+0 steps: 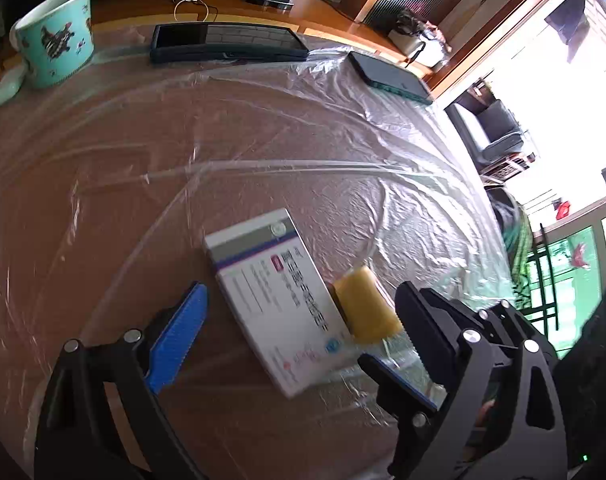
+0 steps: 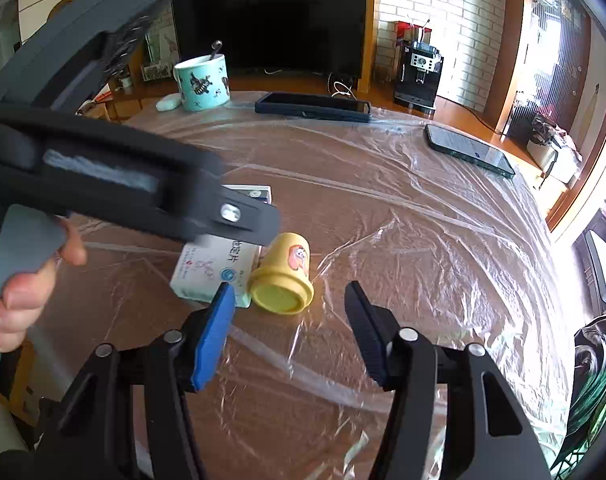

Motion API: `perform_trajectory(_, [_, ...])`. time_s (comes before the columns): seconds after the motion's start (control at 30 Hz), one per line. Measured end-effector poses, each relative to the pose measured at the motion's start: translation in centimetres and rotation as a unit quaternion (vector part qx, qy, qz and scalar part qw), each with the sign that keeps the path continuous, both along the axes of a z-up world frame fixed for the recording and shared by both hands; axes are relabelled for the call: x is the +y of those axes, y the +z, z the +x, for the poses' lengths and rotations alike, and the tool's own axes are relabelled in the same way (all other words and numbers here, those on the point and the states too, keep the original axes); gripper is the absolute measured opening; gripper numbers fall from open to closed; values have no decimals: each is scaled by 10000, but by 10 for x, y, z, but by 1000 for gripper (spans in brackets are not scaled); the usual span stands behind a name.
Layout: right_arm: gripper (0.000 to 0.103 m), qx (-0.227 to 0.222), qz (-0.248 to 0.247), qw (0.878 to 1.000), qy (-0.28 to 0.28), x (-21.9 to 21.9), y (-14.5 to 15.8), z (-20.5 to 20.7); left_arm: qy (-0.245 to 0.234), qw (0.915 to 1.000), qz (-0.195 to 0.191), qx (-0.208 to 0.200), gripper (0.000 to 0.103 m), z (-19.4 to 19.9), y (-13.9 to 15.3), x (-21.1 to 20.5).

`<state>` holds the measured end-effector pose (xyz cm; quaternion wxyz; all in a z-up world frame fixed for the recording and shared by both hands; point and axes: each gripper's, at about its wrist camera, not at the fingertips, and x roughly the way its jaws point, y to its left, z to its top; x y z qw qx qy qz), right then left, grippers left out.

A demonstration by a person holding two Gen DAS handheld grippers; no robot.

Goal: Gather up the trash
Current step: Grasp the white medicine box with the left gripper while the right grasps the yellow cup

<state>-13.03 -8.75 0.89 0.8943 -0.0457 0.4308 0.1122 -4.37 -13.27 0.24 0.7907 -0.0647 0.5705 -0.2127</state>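
**Both tongs wide over the box and the cup**

Right now the white medicine box [image 1: 277,300] lies flat on the table [image 1: 103,184], which is wrapped in clear plastic film. Touching the box's long side is a small yellow cup [image 2: 283,274], tipped over with its lid facing the right gripper and a cartoon sticker on its wall.

Hanging low over the box, the left gripper [image 1: 299,316] has its jaws spread wide, one blue-padded finger on the box's open side and the other on the cup's side; they do not appear to grip anything. Near the cup, the right gripper [image 2: 289,300] also has its jaws well apart, with the cup lying just beyond the gap and the blue pad in front of the box's near corner. A bare hand [image 2: 27,288] holds the left gripper's handle.

Well beyond the box, at the table's far edge, stands a turquoise mug [image 1: 57,40] with a spoon in it, and a small pale object lies beside it. Two dark tablets lie flat out there too, one [image 1: 227,42] beside the mug and another [image 1: 391,76] farther toward the bright window.
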Motion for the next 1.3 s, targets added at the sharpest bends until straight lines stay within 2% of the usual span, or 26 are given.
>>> perform_trajectory(0.07, [53,25,17,10000,-30,0,-2,2,-3,9999,131,40,91,6,-7,-4])
perform_trajectory(0.13, [51,28,93,9999,-39,-1,-2,4,-9,9995,289,-104,88,9,-8,-6])
perform_trajectory(0.27, [45,17,101,9999,-11,2,-2,6,-98,9994,254,-204,83,8,-9,-6])
perform_trajectory(0.37, [45,24,120,9999,-12,1,-1,5,-112,9978,517,-388,80,8,-7,1])
perform_trajectory(0.47, [45,31,176,9998,-43,-3,-3,5,-68,9984,489,-285,79,12,-6,9])
perform_trajectory(0.57, [45,55,205,9998,-52,-4,-2,6,-96,9976,578,-359,80,12,-6,14])
perform_trajectory(0.7, [46,-26,164,9999,-25,-2,3,3,-62,9996,235,-166,80,16,-3,12])
perform_trajectory(0.77, [46,-24,40,10000,-72,-1,1,4,-3,9995,279,-159,80,17,-3,7])
perform_trajectory(0.9, [46,76,52,10000,-37,-4,-5,7,-65,9975,595,-374,79,14,-4,-8])
perform_trajectory(0.97, [46,109,73,9999,-32,-5,-7,7,-107,9960,753,-477,75,11,-4,-11])
perform_trajectory(1.07, [46,135,35,9999,-37,-7,-9,7,-285,9895,1199,-757,71,8,-7,-16])
perform_trajectory(1.17, [46,168,22,9999,-12,-8,-9,10,-513,9833,1460,-952,69,3,-9,-16])
perform_trajectory(1.3, [46,222,31,9997,39,-6,-10,16,-616,9819,1475,-1012,69,-5,-9,-7])
